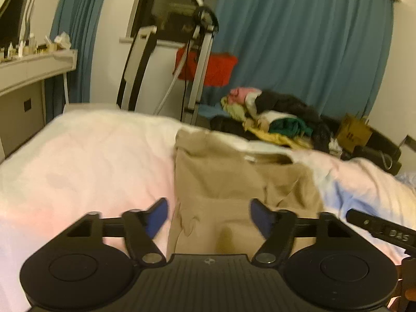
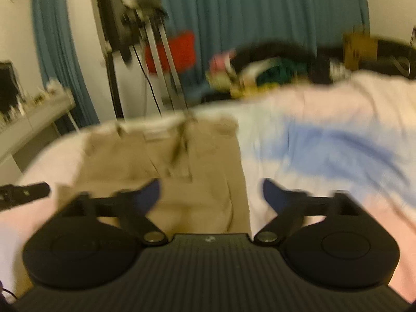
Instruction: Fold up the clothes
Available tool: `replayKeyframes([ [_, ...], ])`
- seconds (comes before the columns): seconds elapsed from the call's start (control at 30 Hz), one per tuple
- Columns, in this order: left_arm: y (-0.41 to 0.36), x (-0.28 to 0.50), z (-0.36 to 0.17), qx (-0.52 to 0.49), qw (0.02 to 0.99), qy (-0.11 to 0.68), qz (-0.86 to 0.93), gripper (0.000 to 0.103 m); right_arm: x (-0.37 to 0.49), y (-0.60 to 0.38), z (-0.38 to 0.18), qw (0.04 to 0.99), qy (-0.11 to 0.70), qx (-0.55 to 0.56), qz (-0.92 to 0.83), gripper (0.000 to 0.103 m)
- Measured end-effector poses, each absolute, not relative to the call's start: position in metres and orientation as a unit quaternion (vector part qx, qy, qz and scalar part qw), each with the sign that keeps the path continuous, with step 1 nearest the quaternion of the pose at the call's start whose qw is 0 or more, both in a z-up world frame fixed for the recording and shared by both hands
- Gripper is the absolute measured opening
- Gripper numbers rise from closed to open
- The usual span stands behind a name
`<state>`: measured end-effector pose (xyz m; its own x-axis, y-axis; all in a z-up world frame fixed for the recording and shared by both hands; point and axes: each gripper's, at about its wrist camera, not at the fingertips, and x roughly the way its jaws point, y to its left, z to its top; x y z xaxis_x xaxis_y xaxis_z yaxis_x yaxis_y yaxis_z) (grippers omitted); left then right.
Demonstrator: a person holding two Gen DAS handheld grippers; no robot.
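**Left-wrist view: both grippers empty over the khaki trousers**

Left-wrist view shows the left gripper (image 1: 208, 217) with its jaws spread wide and nothing held between them. The khaki trousers (image 1: 234, 182) are laid lengthwise on the pale pink bedsheet (image 1: 85, 161), directly ahead of and partly between the jaws, with the waistband at the far end. The trousers' left edge is seen just inside the left blue pad (image 1: 156, 219). A pile of unfolded clothes (image 1: 273, 114) is seen well beyond the jaws, to the right.

In the right-wrist view, which is blurred, the right gripper (image 2: 212, 195) is likewise seen with jaws apart and empty. The trousers' right edge runs between the jaws, nearer the left pad, and bare sheet lies under the right one.

The step in hand is judged to be a grasp of the near end of the trousers, one gripper to each side. It would be done well if each jaw pair were lowered astride its own edge, all layers were pinched together, and both ends were lifted evenly toward the waistband, so that skew is avoided. The sheet should be kept out of the pinch.
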<state>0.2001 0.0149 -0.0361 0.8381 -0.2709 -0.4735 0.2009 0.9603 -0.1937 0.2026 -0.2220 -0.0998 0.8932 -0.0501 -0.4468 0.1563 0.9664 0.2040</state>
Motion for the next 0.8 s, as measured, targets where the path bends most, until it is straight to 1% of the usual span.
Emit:
replayKeyframes([
  [0.07,0.017,0.184,-0.025,-0.068,0.96,0.238,-0.129,0.087,0.186,-0.218,-0.085,0.971,0.205,0.112,-0.045,0.09],
  [0.1,0.018,0.175,-0.019,-0.065,0.962,0.23,-0.13,0.091,0.177,-0.216,-0.077,0.974,0.196,0.11,-0.042,0.09],
  [0.2,0.02,0.148,-0.005,-0.053,0.967,0.213,-0.131,0.097,0.153,-0.212,-0.06,0.977,0.178,0.11,-0.031,0.09],
  [0.4,0.02,0.097,0.014,-0.054,0.969,0.196,-0.137,0.099,0.109,-0.201,-0.038,0.98,0.162,0.109,-0.02,0.09],
  [0.47,0.021,0.08,0.014,-0.064,0.967,0.201,-0.142,0.1,0.096,-0.198,-0.037,0.98,0.16,0.113,-0.018,0.09],
  [0.67,0.023,0.041,-0.015,-0.099,0.941,0.265,-0.184,0.1,0.066,-0.191,-0.049,0.974,0.185,0.131,-0.023,0.09],
  [0.8,0.011,0.047,-0.05,-0.155,0.893,0.357,-0.225,0.096,0.065,-0.199,-0.068,0.951,0.24,0.188,-0.042,0.09],
])
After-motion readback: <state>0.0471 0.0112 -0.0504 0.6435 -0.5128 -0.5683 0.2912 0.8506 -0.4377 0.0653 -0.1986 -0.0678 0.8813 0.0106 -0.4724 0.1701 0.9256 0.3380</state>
